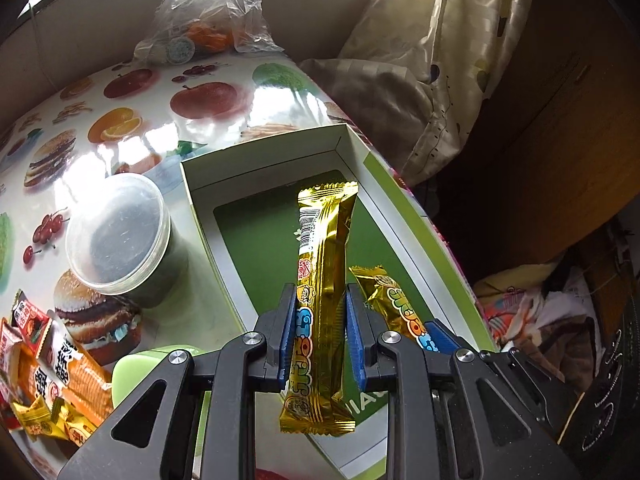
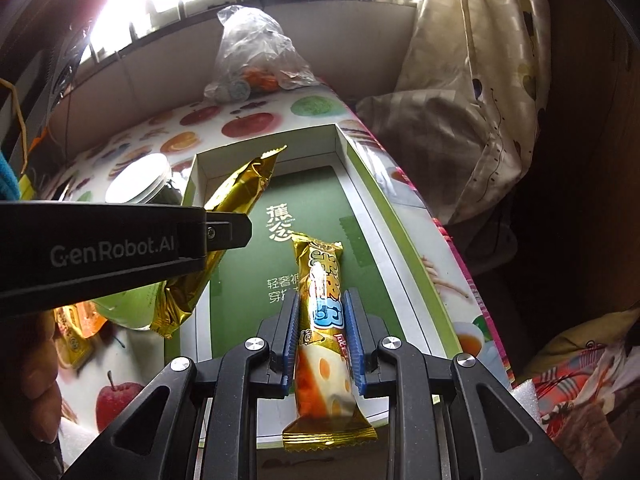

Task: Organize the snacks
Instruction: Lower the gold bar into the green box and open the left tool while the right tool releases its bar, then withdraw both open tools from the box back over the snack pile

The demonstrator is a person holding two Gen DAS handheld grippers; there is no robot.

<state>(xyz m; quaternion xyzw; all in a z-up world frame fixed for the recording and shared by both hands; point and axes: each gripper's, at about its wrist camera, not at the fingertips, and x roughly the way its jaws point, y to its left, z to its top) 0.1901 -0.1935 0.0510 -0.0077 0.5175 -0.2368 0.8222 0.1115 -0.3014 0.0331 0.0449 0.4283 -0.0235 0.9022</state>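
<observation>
Left gripper (image 1: 316,334) is clamped on a long gold foil snack bar (image 1: 324,280), held upright at frame centre over the shallow white cardboard box with green floor (image 1: 256,248). Lower left of that view, a heap of orange and red biscuit packets (image 1: 52,384) awaits sorting, beside a clear lidded round tub (image 1: 120,236). Right gripper (image 2: 320,340) grips a gold cheese-print snack bar (image 2: 324,344) low over the same box. Nothing lies loose inside yet, so I judge the organizing barely begun.
</observation>
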